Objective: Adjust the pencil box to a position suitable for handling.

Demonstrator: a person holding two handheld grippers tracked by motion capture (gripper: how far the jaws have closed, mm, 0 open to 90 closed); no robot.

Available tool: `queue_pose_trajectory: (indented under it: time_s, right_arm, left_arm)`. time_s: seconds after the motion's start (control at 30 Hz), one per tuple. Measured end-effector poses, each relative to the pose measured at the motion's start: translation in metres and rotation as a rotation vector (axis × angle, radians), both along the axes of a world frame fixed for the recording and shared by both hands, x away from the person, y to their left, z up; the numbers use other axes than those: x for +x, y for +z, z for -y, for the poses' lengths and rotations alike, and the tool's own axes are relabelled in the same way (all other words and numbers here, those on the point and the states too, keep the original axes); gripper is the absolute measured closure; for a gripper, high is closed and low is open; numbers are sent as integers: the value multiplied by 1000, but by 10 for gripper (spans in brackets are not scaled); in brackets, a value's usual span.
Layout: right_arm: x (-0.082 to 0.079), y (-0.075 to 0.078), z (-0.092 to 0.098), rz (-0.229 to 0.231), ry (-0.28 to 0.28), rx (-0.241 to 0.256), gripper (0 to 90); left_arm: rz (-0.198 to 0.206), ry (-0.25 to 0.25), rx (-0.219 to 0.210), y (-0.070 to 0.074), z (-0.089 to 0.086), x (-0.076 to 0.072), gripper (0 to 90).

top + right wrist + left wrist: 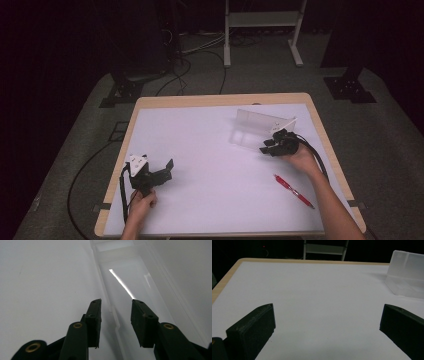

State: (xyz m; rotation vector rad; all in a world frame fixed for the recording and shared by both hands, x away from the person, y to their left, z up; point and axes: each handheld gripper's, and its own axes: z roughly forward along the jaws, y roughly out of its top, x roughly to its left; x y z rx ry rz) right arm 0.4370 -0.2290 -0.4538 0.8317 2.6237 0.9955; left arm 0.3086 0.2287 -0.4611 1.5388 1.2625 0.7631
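A clear plastic case point(252, 125) lies open on the white mat at the back right, its lid standing up. My right gripper point(265, 146) hovers at the case's near end, open. In the right gripper view its jaws point(116, 303) stand a little apart over the case point(127, 282), with the case's thin rim running between them, not pinched. A red pen point(293, 190) lies on the mat near the right forearm. My left gripper point(169, 170) rests at the front left, wide open with nothing in it point(328, 312); the case point(407, 272) shows far off at its upper right.
The white mat point(210, 165) covers a wooden-edged table point(220, 100). Cables trail from both grippers and over the dark floor at the left. A white metal frame point(262, 30) stands behind the table.
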Motion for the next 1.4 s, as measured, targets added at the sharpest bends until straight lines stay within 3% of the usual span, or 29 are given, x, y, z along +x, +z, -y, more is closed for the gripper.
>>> queue_pose_trajectory:
  time_s: [0.63, 1.2, 1.4]
  right_arm:
    - [2, -7, -4, -9, 23, -26, 727]
    - [0, -9, -10, 28, 65, -40, 850]
    - [-1, -8, -8, 37, 69, -42, 857]
  left_arm:
    - [-7, 2, -2, 0, -1, 0, 0]
    - [-10, 4, -3, 0, -1, 0, 0]
    - [-12, 5, -7, 0, -1, 1, 0]
